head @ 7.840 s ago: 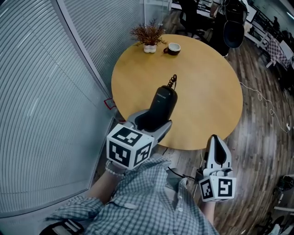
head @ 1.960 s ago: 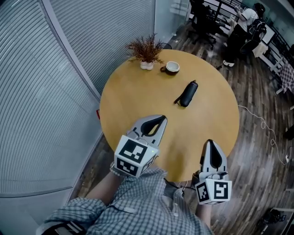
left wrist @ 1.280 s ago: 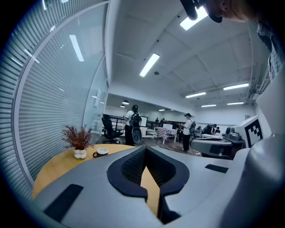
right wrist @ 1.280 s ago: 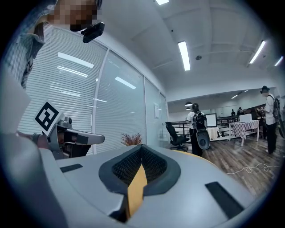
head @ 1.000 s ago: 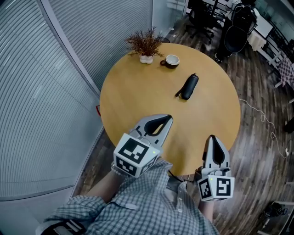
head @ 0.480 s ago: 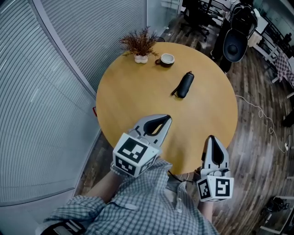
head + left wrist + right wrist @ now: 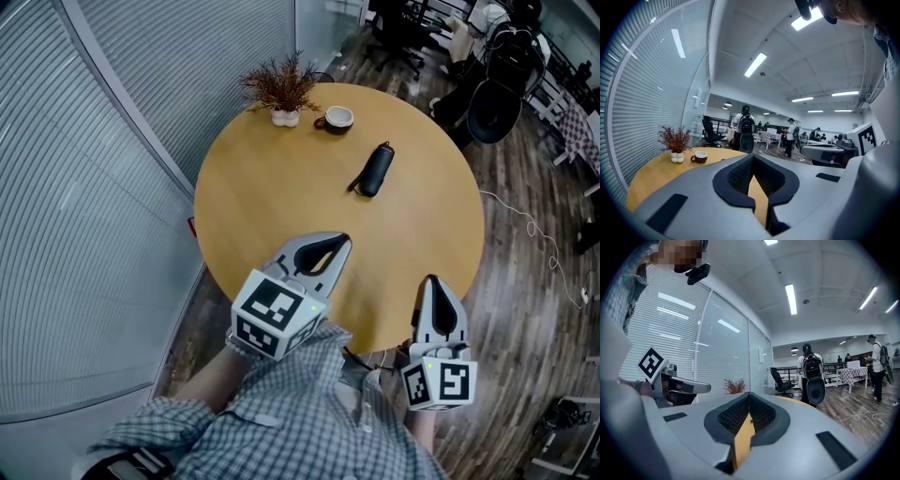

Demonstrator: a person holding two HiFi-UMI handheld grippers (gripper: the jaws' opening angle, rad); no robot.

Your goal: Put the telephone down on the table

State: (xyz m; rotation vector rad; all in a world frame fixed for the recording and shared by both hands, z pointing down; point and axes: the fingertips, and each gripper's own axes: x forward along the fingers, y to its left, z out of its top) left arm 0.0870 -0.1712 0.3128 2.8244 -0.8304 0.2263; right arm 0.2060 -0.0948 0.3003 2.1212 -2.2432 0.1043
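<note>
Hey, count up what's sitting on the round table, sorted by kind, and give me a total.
telephone handset: 1
coffee cup: 1
potted plant: 1
Total: 3

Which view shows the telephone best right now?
Head view: the telephone lies whole and unobstructed on the round table. In the left gripper view and the right gripper view, shut jaws fill the foreground and only some table shows past them; I can't make the telephone out in either.
</note>
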